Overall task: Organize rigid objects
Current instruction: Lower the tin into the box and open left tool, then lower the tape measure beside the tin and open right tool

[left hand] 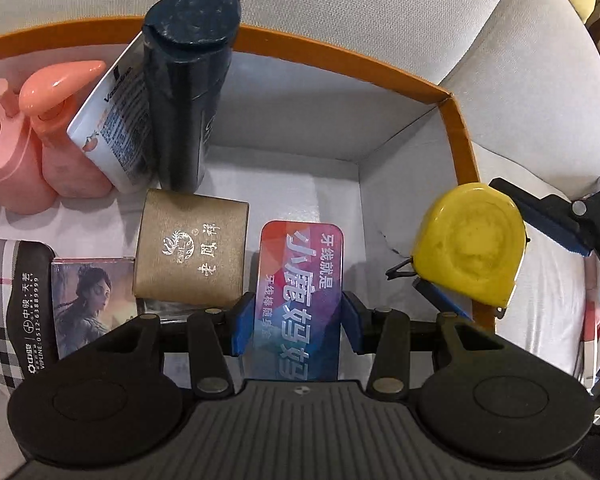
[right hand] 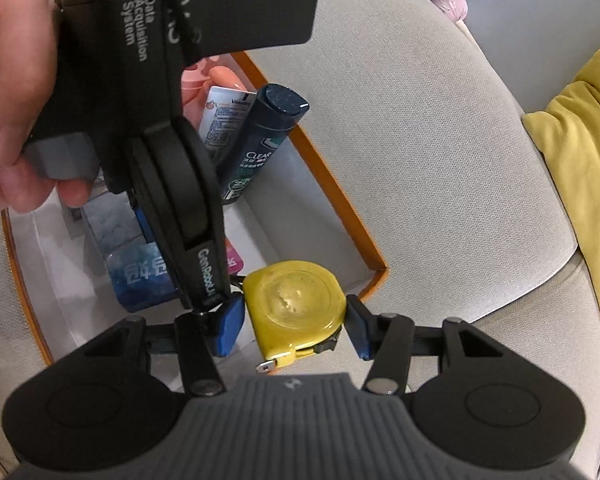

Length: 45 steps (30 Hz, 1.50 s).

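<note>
An orange-rimmed white box lies on a grey sofa. My left gripper is shut on a colourful flat tin with Chinese lettering, held inside the box beside a brown carton. My right gripper is shut on a yellow tape measure, held over the box's right rim; the tape measure also shows in the left wrist view. In the right wrist view the left gripper's body and a hand cover much of the box.
In the box stand a dark shampoo bottle, a white tube and pink bottles; a picture card box and a plaid case lie at the left. A yellow cushion lies on the sofa.
</note>
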Each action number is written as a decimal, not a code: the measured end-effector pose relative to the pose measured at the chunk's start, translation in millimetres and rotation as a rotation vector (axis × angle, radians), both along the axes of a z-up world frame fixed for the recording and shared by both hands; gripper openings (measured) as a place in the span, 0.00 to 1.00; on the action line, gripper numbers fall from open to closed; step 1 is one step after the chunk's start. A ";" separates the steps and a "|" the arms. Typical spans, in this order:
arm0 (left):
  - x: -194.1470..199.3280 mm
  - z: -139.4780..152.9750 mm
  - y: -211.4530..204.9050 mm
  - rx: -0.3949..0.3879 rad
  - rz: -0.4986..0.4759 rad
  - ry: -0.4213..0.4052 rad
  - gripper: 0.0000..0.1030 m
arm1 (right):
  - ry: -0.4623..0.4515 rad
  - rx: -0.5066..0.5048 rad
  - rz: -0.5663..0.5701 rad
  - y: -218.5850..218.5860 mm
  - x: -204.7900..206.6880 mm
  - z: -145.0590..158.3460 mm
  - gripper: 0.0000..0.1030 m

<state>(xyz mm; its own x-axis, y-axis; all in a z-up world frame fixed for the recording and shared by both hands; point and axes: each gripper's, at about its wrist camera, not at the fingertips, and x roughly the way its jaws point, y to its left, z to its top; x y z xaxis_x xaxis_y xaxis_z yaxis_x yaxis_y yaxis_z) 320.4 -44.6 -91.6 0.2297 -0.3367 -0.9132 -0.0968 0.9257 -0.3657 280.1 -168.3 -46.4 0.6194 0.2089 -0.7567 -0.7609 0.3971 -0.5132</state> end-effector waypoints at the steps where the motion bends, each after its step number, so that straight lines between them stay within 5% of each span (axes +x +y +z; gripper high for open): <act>1: -0.6 0.1 -0.3 0.008 -0.002 -0.001 0.53 | 0.000 0.000 -0.002 -1.1 -0.3 -0.3 0.53; 9: -10.9 8.9 11.3 -0.015 -0.010 -0.021 0.63 | 0.010 0.005 -0.009 -9.7 -4.0 2.8 0.53; 17: -32.5 58.5 29.7 0.103 -0.099 -0.224 0.61 | 0.132 0.012 0.056 1.8 -4.0 10.9 0.53; 24: -55.8 60.7 49.0 0.142 -0.114 -0.272 0.62 | 0.340 -0.194 0.117 26.5 9.9 -12.2 0.53; 32: -65.4 49.4 63.9 0.081 -0.064 -0.274 0.62 | 0.540 -0.367 0.072 40.8 30.2 -37.2 0.53; 45: -76.0 57.5 76.6 0.033 -0.027 -0.284 0.63 | 0.538 -0.450 0.052 46.0 28.8 -52.0 0.55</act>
<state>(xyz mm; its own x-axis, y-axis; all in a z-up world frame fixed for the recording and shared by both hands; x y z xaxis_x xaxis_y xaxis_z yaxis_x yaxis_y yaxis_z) 244.4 32.1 -34.1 0.4693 -0.3176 -0.8240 0.0299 0.9383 -0.3446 308.9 -122.4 -98.4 0.1328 -0.1773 -0.9752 -0.9675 0.1904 -0.1663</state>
